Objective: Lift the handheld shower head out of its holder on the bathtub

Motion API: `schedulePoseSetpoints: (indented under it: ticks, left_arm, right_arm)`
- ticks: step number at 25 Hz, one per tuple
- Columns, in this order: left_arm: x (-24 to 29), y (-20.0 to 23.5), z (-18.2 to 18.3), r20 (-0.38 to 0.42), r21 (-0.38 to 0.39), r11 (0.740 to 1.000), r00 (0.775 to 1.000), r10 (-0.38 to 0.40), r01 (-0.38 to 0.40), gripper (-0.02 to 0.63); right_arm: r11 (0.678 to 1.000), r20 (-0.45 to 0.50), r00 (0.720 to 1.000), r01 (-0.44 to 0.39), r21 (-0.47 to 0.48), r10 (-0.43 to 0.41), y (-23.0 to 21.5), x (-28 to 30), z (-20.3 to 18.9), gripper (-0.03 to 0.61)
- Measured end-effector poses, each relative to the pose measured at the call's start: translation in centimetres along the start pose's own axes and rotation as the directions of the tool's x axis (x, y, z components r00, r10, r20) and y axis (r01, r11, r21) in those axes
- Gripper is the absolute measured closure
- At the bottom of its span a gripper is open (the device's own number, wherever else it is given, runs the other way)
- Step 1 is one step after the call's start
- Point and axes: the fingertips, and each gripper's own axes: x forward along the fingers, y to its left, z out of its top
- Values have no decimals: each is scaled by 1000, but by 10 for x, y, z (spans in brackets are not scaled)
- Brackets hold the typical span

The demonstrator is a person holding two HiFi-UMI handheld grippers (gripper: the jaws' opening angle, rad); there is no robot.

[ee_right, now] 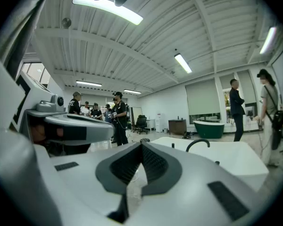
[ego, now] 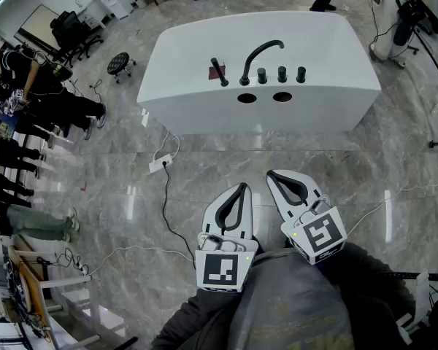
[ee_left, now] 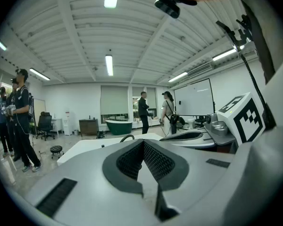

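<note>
The white bathtub [ego: 204, 100] stands across the marble floor at the top of the head view. On its near deck the dark handheld shower head [ego: 219, 71] stands upright in its holder, left of the black curved faucet [ego: 261, 53] and three knobs [ego: 282, 74]. My left gripper [ego: 241, 188] and right gripper [ego: 274, 175] are held side by side close to my body, well short of the tub. Both are shut with nothing between the pads. The left gripper [ee_left: 144, 144] and right gripper [ee_right: 141, 145] each look level over their closed jaws toward the tub [ee_right: 236, 157].
A white power strip [ego: 159, 165] with a black cable lies on the floor between me and the tub. Several people stand at the left [ego: 29, 100]. A small round stool [ego: 119, 63] sits left of the tub. A green tub [ee_left: 118, 125] and two people stand beyond.
</note>
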Motion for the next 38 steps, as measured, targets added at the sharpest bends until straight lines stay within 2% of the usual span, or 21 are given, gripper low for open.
schedulePoseSetpoints:
  ticks: [7, 12, 18, 21, 24, 28, 32, 38]
  left_arm:
    - [8, -22, -2, -18, -12, 1000, 1000, -4, 4, 611]
    - [19, -36, -7, -36, -48, 999, 999, 5, -7, 611]
    - [27, -58, -3, -36, -28, 999, 999, 14, -15, 611]
    - [25, -65, -13, -68, -42, 999, 997, 22, -25, 611]
    - [21, -57, -18, -82, -54, 997, 995, 50, -54, 611]
    - [29, -42, -32, -83, -73, 995, 995, 56, -62, 611]
    - [44, -16, -40, -61, -103, 993, 997, 49, -55, 611]
    - [65, 41, -34, -27, -112, 993, 999, 27, -29, 611]
  right_arm:
    - [1000, 2, 1000, 2, 12, -2, -16, -17, -4, 574]
    - [999, 8, 1000, -7, 43, 6, -33, -29, -8, 574]
    - [1000, 34, 999, 12, -28, -11, -50, -36, -4, 574]
    - [1000, 10, 1000, -23, 2, 23, -48, -36, -16, 574]
    - [998, -12, 998, -65, 24, 65, -39, -33, -23, 574]
    - [997, -31, 996, -80, 13, 80, -36, -17, -33, 574]
    - [998, -74, 996, -59, 6, 59, -40, 8, -34, 574]
    - [999, -84, 996, -36, 15, 37, -42, 62, -28, 574]
